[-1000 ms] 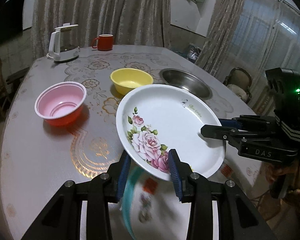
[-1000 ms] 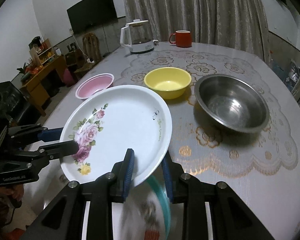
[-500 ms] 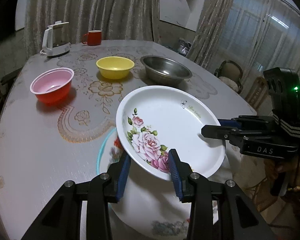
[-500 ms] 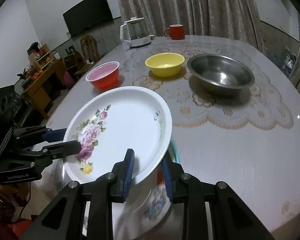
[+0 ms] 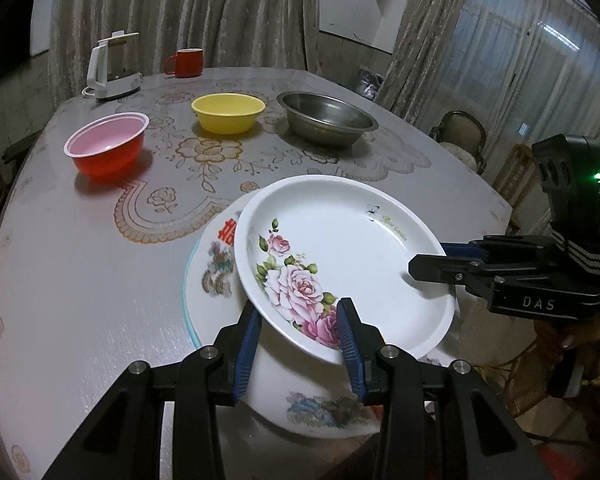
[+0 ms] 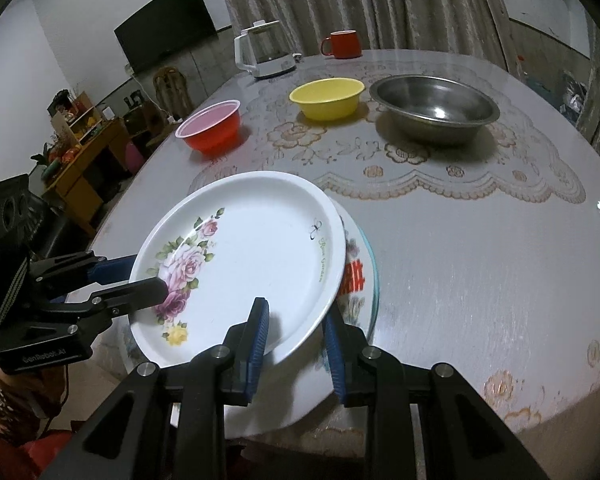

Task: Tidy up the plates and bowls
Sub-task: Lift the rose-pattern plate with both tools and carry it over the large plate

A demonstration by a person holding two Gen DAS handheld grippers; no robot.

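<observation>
White rose plate (image 5: 340, 256) pinched by left gripper (image 5: 296, 344) and right gripper (image 6: 294, 344), seemingly clear above larger plate (image 5: 212, 276); next, lower squarely.

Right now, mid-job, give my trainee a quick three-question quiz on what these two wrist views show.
1. True or false: only one claw grips the rose plate.
2. What lies under it? A) the steel bowl B) a larger printed plate C) bare table
3. Which bowl stands between the red one and the steel one?

Key: 1 false, both the left claw and right claw hold its rim. 2 B. 3 the yellow bowl.
</observation>
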